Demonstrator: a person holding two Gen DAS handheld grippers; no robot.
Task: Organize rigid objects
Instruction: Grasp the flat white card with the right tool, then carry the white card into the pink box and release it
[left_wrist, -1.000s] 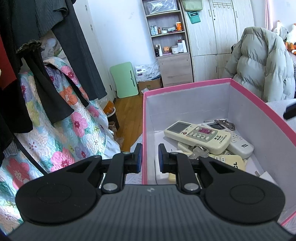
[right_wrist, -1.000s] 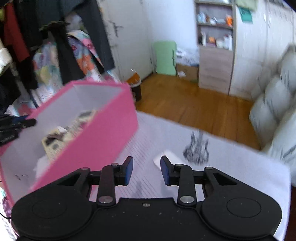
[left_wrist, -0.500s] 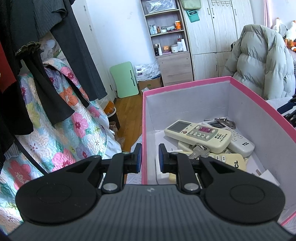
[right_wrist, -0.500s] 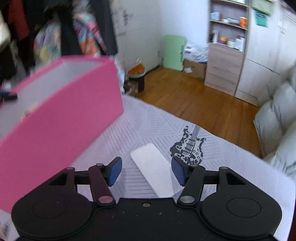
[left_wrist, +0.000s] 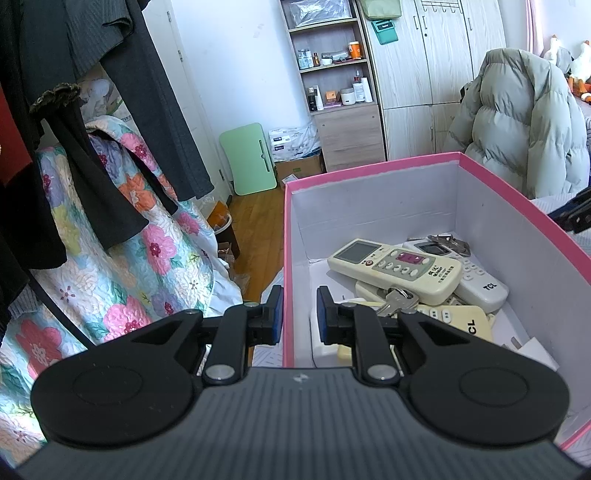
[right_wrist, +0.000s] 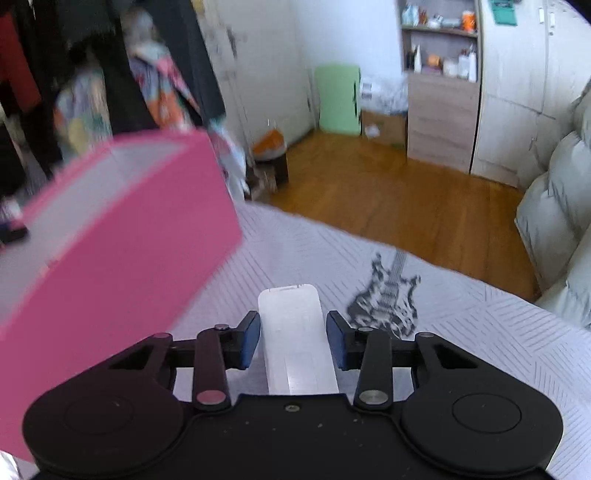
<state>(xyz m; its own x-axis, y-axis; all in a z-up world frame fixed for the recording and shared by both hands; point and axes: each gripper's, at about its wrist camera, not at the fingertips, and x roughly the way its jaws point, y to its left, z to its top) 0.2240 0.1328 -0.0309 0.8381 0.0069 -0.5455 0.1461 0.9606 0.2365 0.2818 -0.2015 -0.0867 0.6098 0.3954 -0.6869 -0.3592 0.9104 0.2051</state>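
A pink box (left_wrist: 513, 199) with white inner walls holds several remote controls (left_wrist: 395, 264) and a bunch of keys (left_wrist: 397, 299). My left gripper (left_wrist: 297, 319) is shut on the box's near-left wall, one finger outside and one inside. In the right wrist view the pink box (right_wrist: 122, 254) stands at the left on the bed. A white remote (right_wrist: 295, 339) lies face down on the striped sheet. My right gripper (right_wrist: 293, 341) is open and straddles the white remote, a blue pad on each side with small gaps.
A grey striped sheet (right_wrist: 498, 332) with a black guitar print (right_wrist: 388, 295) covers the bed. Hanging dark clothes (left_wrist: 103, 92) and a floral quilt (left_wrist: 122, 266) are at the left. A puffy grey jacket (left_wrist: 524, 122) is at the right. Wooden floor (right_wrist: 399, 192) lies beyond the bed edge.
My right gripper has opened wider and moved forward and down over the white remote, which now lies between its fingers. The left gripper keeps its hold on the box wall.
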